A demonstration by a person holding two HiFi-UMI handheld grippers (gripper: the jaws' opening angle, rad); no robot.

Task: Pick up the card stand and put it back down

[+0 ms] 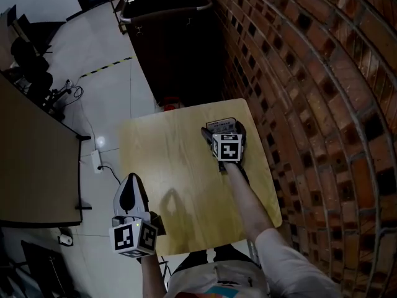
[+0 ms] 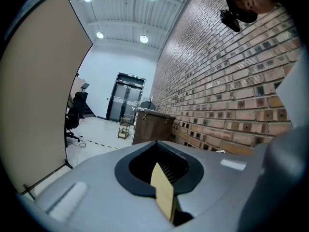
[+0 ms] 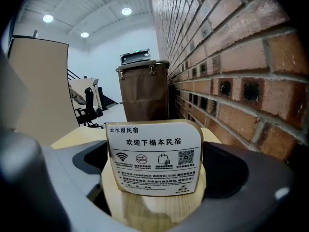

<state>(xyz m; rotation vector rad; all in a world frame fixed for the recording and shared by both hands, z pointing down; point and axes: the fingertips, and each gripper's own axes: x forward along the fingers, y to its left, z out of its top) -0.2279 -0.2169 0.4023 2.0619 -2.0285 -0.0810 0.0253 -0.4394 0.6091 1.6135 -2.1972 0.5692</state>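
Right gripper (image 1: 224, 136): jaws spread wide, pressed on either side of the stand (image 3: 153, 158). Gripping it low, at the wooden base. The white printed card faces back toward the gripper camera, upright, centred between the jaws. Cannot tell whether the base is touching the table (image 1: 167, 166) or just off it.

Head view: the stand sits right at the right gripper's tips, on their far side. The brick wall (image 1: 310, 104) runs along this gripper's right. A brown cabinet (image 3: 144, 91) stands well beyond the jaws, past the table's far edge.

Left gripper (image 1: 132, 185): jaws together, nothing held. Only a thin tan sliver shows through the dark opening between them. It is well apart from the stand, which lies ahead and to its right. It hangs at the table's near-left edge, over the floor (image 1: 111, 98). The right gripper is forward and to the right of it.
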